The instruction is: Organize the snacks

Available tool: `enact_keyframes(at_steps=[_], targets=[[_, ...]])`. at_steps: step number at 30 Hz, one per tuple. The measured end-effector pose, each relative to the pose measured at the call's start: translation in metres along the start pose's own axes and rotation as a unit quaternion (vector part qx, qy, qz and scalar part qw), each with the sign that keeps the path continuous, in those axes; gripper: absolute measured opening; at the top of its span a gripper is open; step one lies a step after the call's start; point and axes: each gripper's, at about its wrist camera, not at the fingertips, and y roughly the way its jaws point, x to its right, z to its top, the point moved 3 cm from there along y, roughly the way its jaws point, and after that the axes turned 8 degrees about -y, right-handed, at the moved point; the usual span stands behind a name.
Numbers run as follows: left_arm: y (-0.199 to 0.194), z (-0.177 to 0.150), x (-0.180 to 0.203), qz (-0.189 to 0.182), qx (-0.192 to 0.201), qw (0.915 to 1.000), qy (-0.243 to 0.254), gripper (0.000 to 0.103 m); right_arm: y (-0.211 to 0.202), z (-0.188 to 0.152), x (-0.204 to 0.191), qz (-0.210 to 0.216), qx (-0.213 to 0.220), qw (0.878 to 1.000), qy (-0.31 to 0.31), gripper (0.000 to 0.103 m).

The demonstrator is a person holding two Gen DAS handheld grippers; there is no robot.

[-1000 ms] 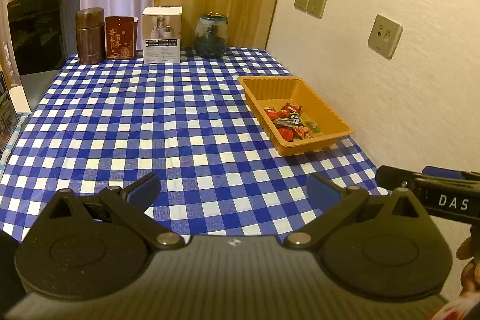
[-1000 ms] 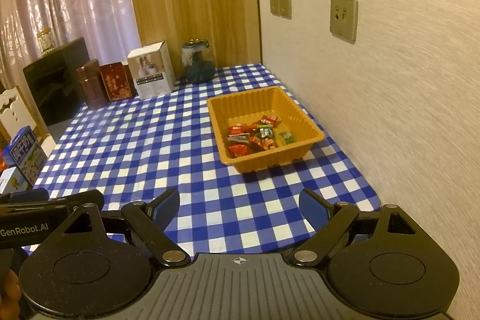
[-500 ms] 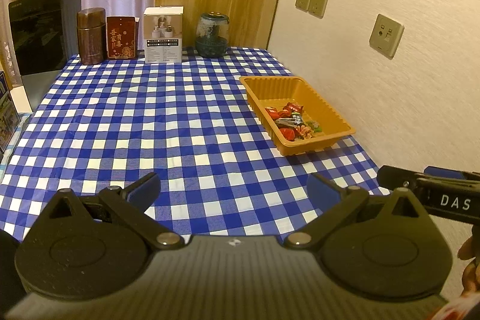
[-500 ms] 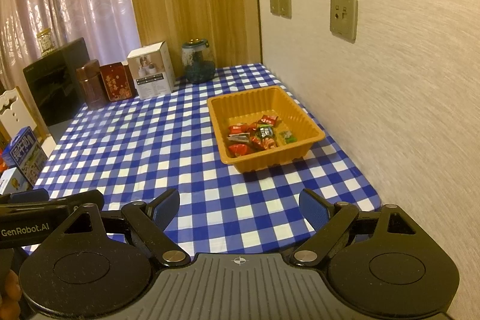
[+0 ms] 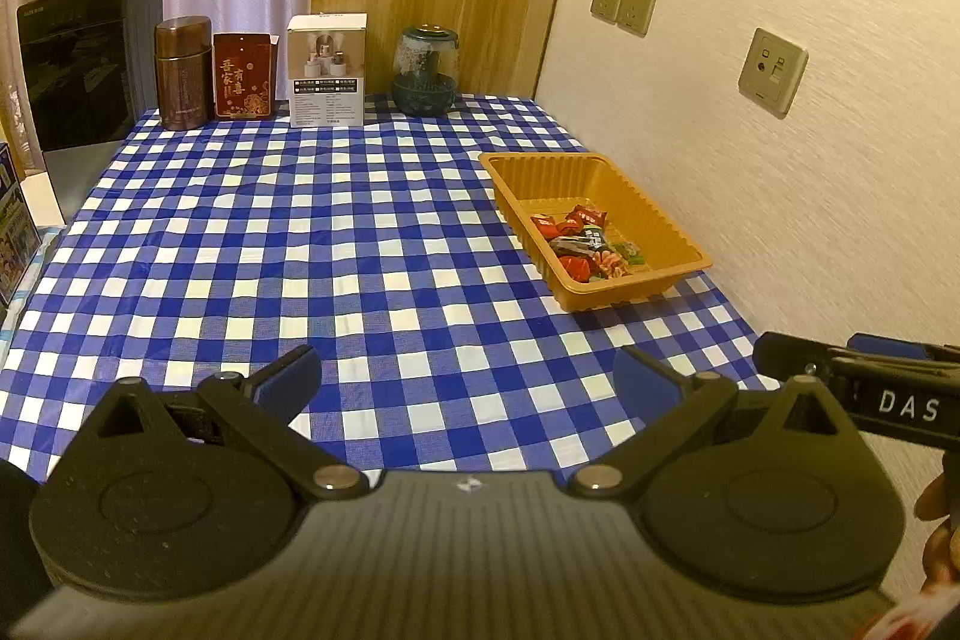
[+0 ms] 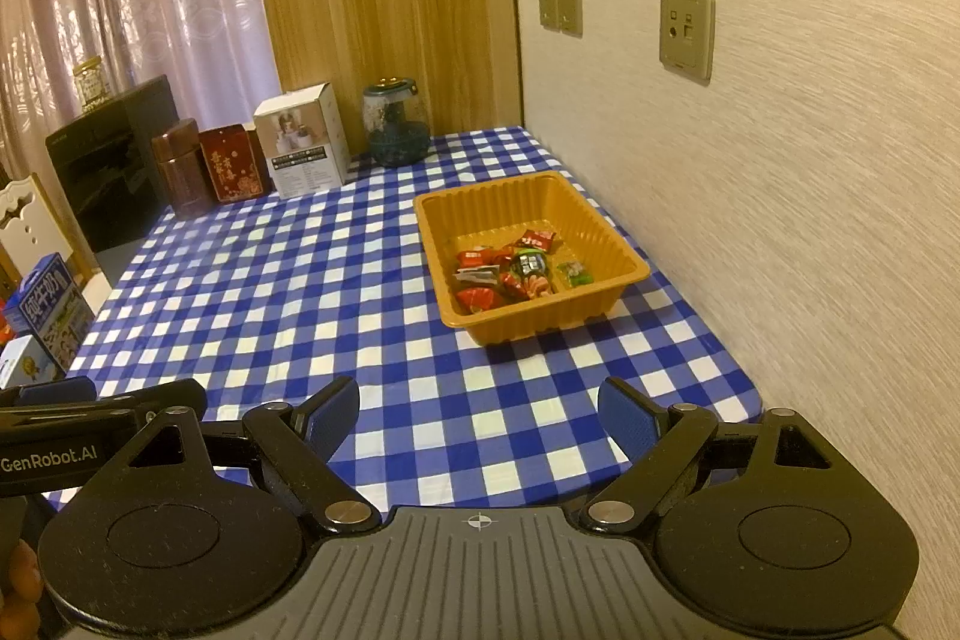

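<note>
I am holding my left claw (image 5: pixel 468 379) and right claw (image 6: pixel 479 415) spread apart and empty above the blue-and-white checked bench (image 5: pixel 312 244), while the wrapped snacks (image 6: pixel 516 271) are lying in the ribbed orange plastic tray (image 6: pixel 606 232) beside the wall.

Left wrist view looks forward and downward from the table's near edge, across the checked cloth (image 5: pixel 300 244) toward the back wall. Right wrist view sits beside it, nearer the side wall, facing likewise. Both share the orange tray (image 5: pixel 645 202) (image 6: pixel 606 226), the back-row containers, and each other's gripper edge.
</note>
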Motion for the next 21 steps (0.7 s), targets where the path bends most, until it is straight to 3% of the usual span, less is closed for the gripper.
enact_keyframes(at_steps=[21], targets=[[0.0003, -0.0003, -0.0002, 0.001, 0.0, 1.0, 0.0, 0.103, 0.0, -0.0011, 0.0015, -0.001, 0.001, 1.0, 0.001, 0.086]])
